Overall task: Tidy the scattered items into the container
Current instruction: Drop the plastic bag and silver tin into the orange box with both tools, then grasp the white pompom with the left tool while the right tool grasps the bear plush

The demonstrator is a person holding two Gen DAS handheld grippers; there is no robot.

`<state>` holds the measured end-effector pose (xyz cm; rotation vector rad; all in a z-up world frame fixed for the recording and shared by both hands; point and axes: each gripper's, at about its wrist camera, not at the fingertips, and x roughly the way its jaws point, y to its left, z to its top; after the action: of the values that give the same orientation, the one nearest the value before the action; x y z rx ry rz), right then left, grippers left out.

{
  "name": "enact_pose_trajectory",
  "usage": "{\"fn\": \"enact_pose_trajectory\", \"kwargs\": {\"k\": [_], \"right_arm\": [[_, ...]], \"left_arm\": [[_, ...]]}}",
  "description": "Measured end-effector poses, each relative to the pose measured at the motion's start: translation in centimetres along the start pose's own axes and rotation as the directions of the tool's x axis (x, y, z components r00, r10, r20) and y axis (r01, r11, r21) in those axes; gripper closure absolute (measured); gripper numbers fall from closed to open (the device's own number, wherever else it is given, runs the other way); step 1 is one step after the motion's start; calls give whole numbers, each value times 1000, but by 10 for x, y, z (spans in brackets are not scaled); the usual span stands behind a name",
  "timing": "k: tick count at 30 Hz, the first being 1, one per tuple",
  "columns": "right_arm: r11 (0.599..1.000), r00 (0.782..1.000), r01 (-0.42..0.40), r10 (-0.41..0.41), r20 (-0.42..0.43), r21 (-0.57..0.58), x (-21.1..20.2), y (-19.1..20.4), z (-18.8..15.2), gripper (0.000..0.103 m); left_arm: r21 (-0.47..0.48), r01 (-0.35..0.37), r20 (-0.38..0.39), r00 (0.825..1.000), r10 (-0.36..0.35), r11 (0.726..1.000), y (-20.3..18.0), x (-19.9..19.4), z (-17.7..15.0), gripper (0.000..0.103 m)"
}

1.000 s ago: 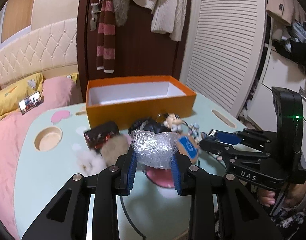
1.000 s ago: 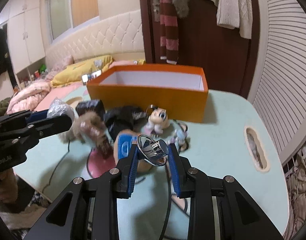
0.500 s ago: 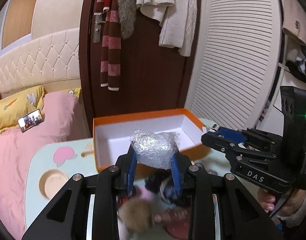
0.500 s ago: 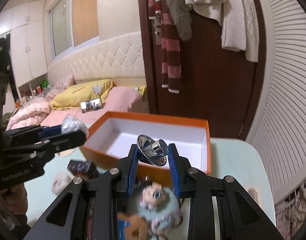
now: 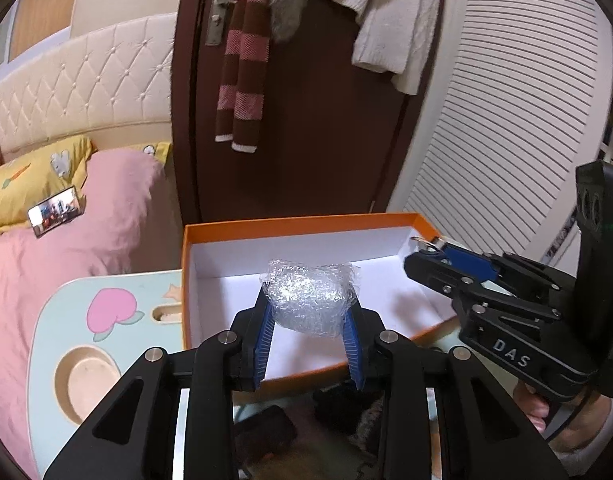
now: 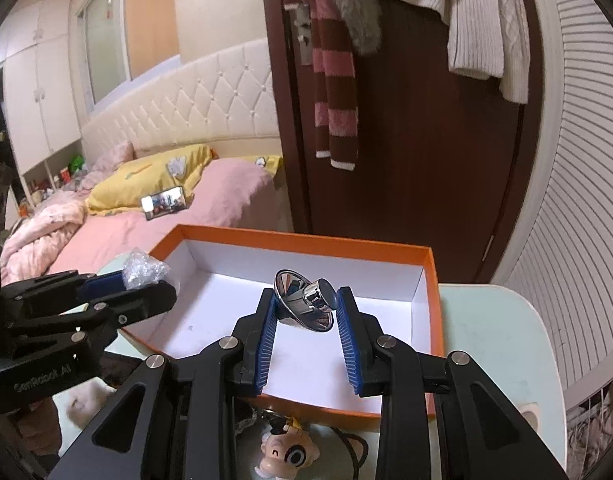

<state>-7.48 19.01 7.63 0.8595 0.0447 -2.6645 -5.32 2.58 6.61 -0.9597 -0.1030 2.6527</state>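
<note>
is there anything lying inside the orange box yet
No, the orange box shows only its bare white floor, while the foil ball and metal funnel are both held above it.

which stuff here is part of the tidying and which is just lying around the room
Job:
- orange box
- foil ball, in the left gripper
- shiny metal piece, in the right gripper
- doll, on the table in front of the box

Lying about:
- phone on the bed
- striped scarf on the door
- yellow pillow
</note>
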Motion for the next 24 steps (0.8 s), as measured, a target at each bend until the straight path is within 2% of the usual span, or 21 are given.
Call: {"fn": "enact_pose_trajectory", "kwargs": {"k": [4,5,6,7,8,9,11,19,24], "right_arm": [[1000,1000,12,-12,-5,-1,5,0,0,74],[1000,1000,16,-16,-4,-1,6,0,0,73],[1000,1000,19,-19,0,-1,5,0,-2,63],[1000,1000,27,-27,8,-2,4,0,-2,55],[999,999,41,-41,21,-2,2,1,-2,41],[999,998,53,-53,35,-4,0,2,-3,37],[997,996,75,-74,45,-12,-2,4,-4,32],[998,996,63,-64,64,11,-13,1,-5,31],[999,994,17,-21,106,37,-38,-2,-10,27]], "left_arm": [[-32,20,-22,1000,-21,999,6,6,-1,68],[-36,22,-30,999,-23,999,7,7,-1,61],[-38,22,-33,999,-24,999,7,8,-1,46],[-42,18,-26,999,-19,999,7,7,-3,37],[-43,15,-11,1000,-16,999,6,5,-3,25],[-40,13,15,1000,-13,999,5,1,-4,22],[-33,3,49,999,-2,999,2,-5,-4,22],[-64,36,100,995,-30,997,8,-31,-3,21],[-45,-1,142,990,7,999,15,-63,-13,21]]}}
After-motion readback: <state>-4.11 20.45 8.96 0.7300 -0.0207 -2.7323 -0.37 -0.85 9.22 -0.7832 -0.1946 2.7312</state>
